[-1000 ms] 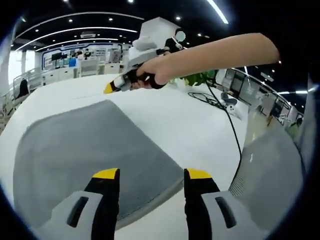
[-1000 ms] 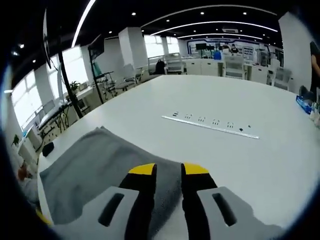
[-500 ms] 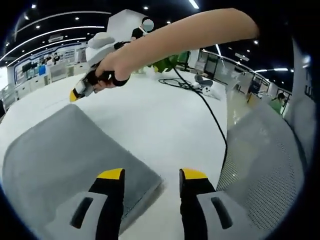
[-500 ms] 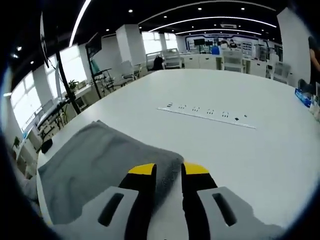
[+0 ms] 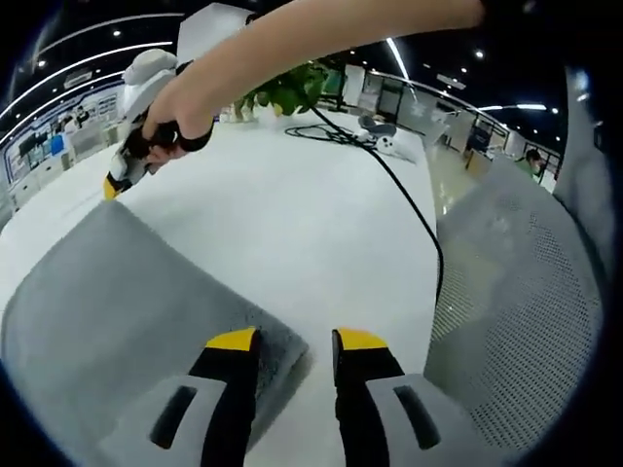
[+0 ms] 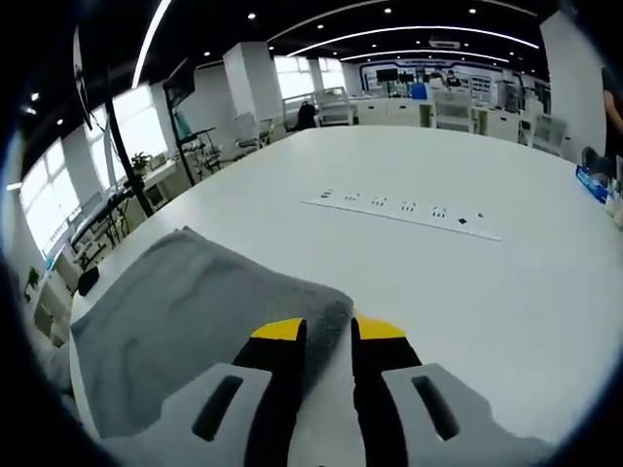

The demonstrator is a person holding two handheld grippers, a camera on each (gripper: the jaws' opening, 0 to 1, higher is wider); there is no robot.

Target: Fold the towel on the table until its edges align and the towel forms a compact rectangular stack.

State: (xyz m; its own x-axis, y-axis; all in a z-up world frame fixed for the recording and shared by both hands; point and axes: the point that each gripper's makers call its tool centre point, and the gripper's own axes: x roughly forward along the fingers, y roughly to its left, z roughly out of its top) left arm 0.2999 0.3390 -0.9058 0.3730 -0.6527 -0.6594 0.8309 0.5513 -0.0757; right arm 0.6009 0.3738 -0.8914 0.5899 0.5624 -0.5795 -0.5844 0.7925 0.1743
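Now the white desk (image 6: 467, 292) carries the grey towel (image 5: 107, 302) near your edge, and both views have closed in on its corners over the last second; your left gripper (image 5: 297, 341) sits with narrowed jaws at the near corner, your right gripper (image 6: 329, 329) with narrow jaws astride the far one. Neither bite looks made; the next fold seems about to start.

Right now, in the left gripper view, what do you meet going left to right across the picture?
Grey towel on the white table → left gripper at the towel's corner → black cable → mesh chair back.
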